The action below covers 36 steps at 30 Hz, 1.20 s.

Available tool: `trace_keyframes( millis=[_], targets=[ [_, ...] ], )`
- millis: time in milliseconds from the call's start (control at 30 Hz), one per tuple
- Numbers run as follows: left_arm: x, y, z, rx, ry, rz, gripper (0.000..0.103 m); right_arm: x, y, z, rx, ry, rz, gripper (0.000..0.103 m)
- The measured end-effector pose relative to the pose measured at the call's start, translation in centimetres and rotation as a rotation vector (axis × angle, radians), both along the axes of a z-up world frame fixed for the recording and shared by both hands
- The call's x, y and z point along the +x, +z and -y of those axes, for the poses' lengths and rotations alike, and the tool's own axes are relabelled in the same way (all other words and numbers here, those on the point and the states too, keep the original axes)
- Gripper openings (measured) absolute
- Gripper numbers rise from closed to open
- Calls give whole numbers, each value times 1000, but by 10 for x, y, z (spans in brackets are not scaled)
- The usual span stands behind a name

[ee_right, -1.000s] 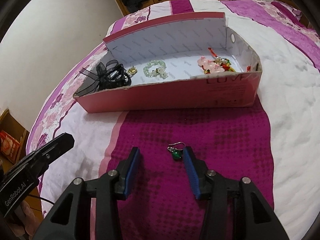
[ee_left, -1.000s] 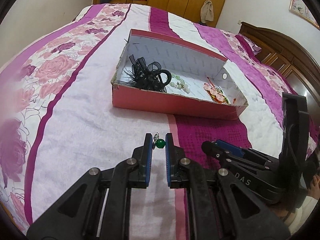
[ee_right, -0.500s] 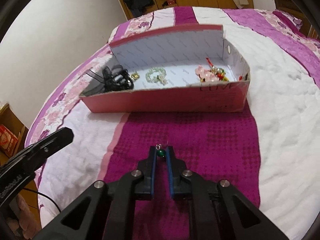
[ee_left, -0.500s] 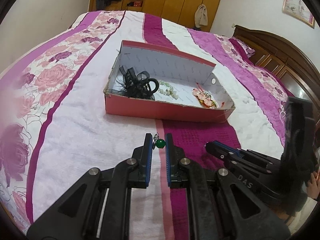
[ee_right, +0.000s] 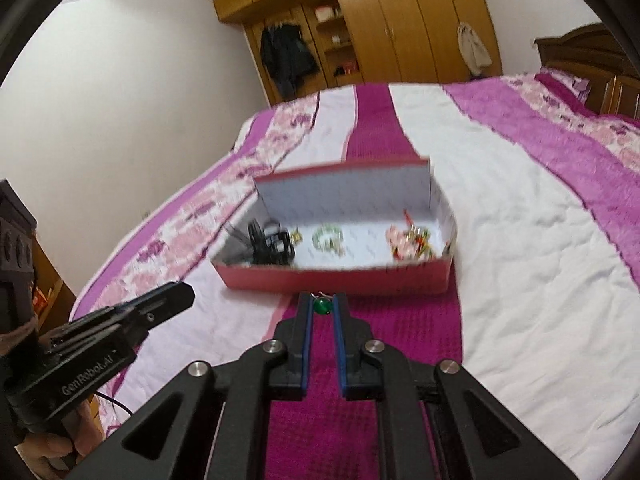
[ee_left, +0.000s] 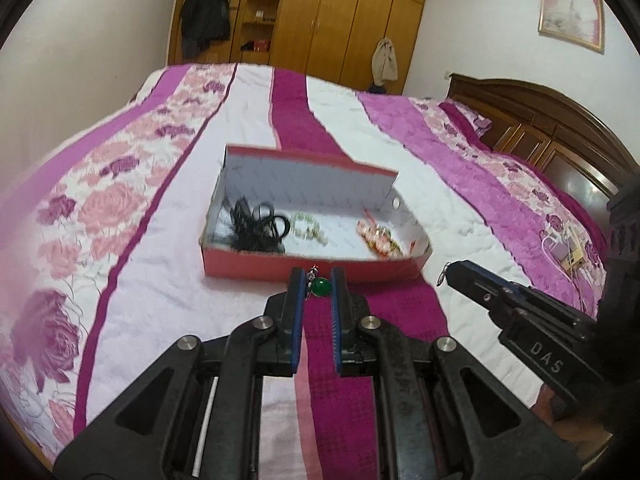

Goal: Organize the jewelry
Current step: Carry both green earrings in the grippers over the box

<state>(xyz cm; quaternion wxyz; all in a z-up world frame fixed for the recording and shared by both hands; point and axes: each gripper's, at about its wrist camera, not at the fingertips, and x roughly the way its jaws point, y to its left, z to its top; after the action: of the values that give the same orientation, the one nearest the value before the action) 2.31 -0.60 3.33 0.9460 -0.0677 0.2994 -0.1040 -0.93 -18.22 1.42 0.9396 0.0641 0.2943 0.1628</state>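
Note:
Each gripper pinches a green bead earring. My left gripper point(ee_left: 317, 280) is shut on one green earring point(ee_left: 320, 287), held above the bedspread just short of the box. My right gripper point(ee_right: 322, 303) is shut on the other green earring point(ee_right: 322, 306), also lifted off the bed. Ahead lies the open pink box point(ee_left: 256, 270) point(ee_right: 352, 280) with a white inside. It holds a black hair clip point(ee_left: 256, 228) point(ee_right: 266, 246), a green bead bracelet point(ee_left: 308, 230) point(ee_right: 329, 239) and a pink and red ornament point(ee_left: 378, 236) point(ee_right: 408, 242). The right gripper also shows at the right of the left wrist view point(ee_left: 452, 272), and the left gripper at the left of the right wrist view point(ee_right: 176, 300).
The box rests on a wide bed with a pink, white and magenta bedspread point(ee_left: 120, 280). A wooden headboard point(ee_left: 560, 120) stands at the right and a wooden wardrobe point(ee_right: 380, 20) behind the bed. A small device with a cable point(ee_left: 568, 252) lies near the bed's right edge.
The right gripper shut on the earring that lay on the magenta stripe and lifted it. Both grippers have risen and tipped up, so the box looks smaller and more of the room shows.

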Motion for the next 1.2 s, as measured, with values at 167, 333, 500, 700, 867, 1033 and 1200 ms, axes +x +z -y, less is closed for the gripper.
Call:
trace_keyframes(
  millis=[167, 333, 500, 700, 867, 1033, 1200],
  targets=[
    [2, 13, 1, 2, 8, 75, 4, -5, 23, 0, -24, -8, 93, 11],
    [13, 19, 3, 4, 11, 117, 4, -5, 36, -3, -53, -18, 161, 11],
    [24, 22, 4, 8, 16, 153, 4, 3, 40, -6, -67, -20, 189, 11],
    [42, 18, 5, 18, 27, 176, 4, 24, 38, -8, -67, -28, 200, 11],
    [62, 12, 6, 24, 37, 169, 4, 45, 32, -9, -81, -36, 201, 11],
    [83, 3, 8, 34, 37, 163, 4, 71, 21, -8, -88, -55, 187, 11],
    [104, -9, 9, 37, 50, 160, 4, 99, 9, -5, -89, -83, 172, 11]
  ],
)
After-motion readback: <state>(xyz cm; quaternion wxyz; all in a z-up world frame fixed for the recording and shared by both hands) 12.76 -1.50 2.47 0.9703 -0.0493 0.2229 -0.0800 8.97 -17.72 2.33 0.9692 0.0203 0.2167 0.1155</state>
